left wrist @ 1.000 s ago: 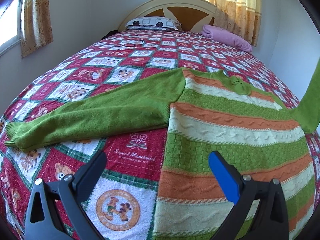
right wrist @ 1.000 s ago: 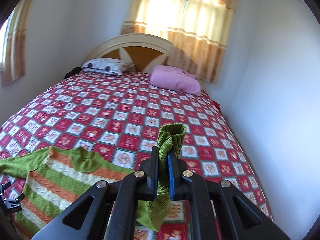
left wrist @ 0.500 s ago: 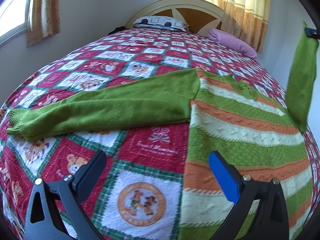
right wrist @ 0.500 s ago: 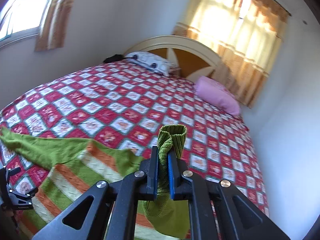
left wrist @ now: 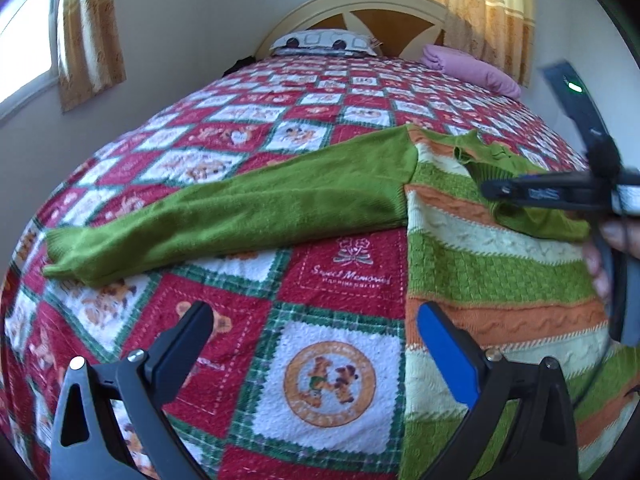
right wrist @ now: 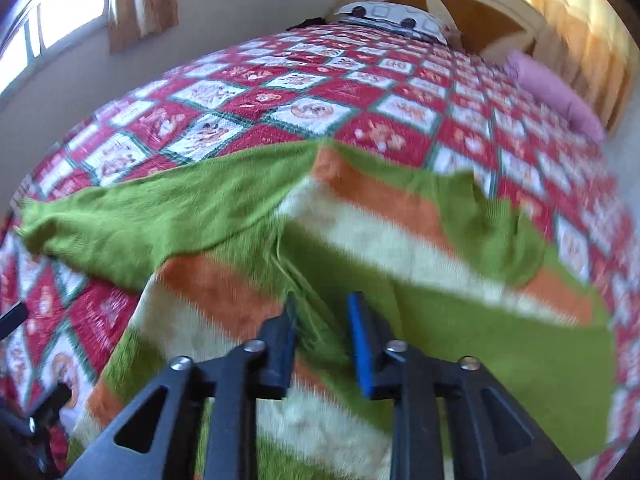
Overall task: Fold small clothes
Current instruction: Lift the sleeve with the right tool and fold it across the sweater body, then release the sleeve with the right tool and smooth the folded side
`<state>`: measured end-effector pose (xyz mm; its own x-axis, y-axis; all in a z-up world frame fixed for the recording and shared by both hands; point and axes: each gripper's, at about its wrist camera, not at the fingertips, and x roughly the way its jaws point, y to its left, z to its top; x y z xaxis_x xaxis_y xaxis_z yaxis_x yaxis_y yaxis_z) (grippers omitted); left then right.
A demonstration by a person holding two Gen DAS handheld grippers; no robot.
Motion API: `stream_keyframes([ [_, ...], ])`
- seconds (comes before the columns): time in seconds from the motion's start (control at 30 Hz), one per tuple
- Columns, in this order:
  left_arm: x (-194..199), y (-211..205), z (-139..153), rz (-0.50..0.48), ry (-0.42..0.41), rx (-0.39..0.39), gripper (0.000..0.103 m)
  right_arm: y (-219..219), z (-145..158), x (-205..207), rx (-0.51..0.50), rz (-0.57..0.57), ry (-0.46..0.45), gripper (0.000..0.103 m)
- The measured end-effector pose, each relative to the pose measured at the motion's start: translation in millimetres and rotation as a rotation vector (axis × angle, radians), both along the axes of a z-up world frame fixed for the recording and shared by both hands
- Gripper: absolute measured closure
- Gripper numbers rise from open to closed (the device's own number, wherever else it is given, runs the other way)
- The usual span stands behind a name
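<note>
Right gripper [right wrist: 320,336]: jaws just parting, releasing right sleeve [right wrist: 496,220] folded onto sweater [left wrist: 492,272]. Left sleeve [left wrist: 240,216] beside it, unfolded.

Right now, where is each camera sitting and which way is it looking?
Left wrist view: sits on the left gripper, open, looking down across the red patchwork bedspread at the green, orange and cream striped knitted sweater; the right gripper and some fingers show at the right edge.
Right wrist view: sits on the right gripper, just over the sweater, its jaws just opening with green knit between them.
Both face the cream wooden headboard and share sweater, bedspread and pink pillow.
</note>
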<state>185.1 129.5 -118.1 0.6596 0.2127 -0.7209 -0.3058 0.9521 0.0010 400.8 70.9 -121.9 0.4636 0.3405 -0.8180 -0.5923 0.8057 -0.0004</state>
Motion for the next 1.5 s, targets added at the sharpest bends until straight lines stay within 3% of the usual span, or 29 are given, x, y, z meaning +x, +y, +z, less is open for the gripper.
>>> stream_keyframes([
  [0.1, 10.4, -4.5, 5.9, -0.035, 0.005, -0.004, 0.0, -53.2, 14.9, -11.2, 0.089, -0.037, 0.031, 0.062],
  [0.23, 40.4, -23.6, 30.9, -0.129, -0.037, -0.068, 0.0, -123.9, 39.5, -35.7, 0.061, -0.108, -0.049, 0.057],
  [0.3, 57.7, -35.6, 37.7, -0.16, -0.057, -0.065, 0.0, -150.5, 45.7, -46.7, 0.052, -0.142, -0.081, 0.044],
  [0.4, 88.0, -50.8, 30.8, -0.229, -0.015, -0.104, 0.0, -190.0, 48.0, -59.4, 0.054, -0.197, -0.096, 0.042],
  [0.5, 122.8, -60.0, 11.8, -0.222, 0.027, -0.138, 0.006, -215.7, 38.0, -69.2, 0.067, -0.232, -0.09, 0.042],
  [0.57, 148.6, -64.6, -2.8, -0.214, 0.06, -0.152, 0.031, -226.8, 25.3, -74.8, 0.05, -0.256, -0.092, 0.042],
  [0.6, 152.8, -65.8, -6.9, -0.217, 0.067, -0.161, 0.036, -232.7, 19.2, -77.5, 0.041, -0.269, -0.095, 0.042],
  [0.67, 167.9, -70.8, -18.9, -0.24, 0.1, -0.216, 0.059, -248.7, 10.5, -82.0, 0.038, -0.292, -0.099, 0.042],
  [0.7, 171.0, -73.1, -22.1, -0.235, 0.095, -0.225, 0.061, -255.8, 6.5, -83.5, 0.04, -0.306, -0.099, 0.042],
  [0.77, 170.9, -79.8, -20.0, -0.279, 0.066, -0.243, 0.097, -267.6, -2.1, -84.8, 0.048, -0.333, -0.093, 0.042],
  [1.03, 142.9, -64.3, 6.2, -0.267, -0.014, -0.229, 0.098, -291.0, -19.9, -89.4, 0.133, -0.394, -0.099, 0.039],
  [1.2, 148.1, -60.3, -4.6, -0.269, 0.006, -0.216, 0.098, -290.0, -18.6, -87.3, 0.135, -0.405, -0.104, 0.039],
  [1.4, 154.0, -64.2, -14.9, -0.255, 0.019, -0.222, 0.098, -260.5, -3.5, -37.5, -0.035, -0.429, -0.151, 0.039],
  [1.5, 151.2, -59.3, -12.6, -0.242, 0.001, -0.253, 0.098, -245.0, -16.9, -1.2, -0.129, -0.437, -0.124, 0.039],
])
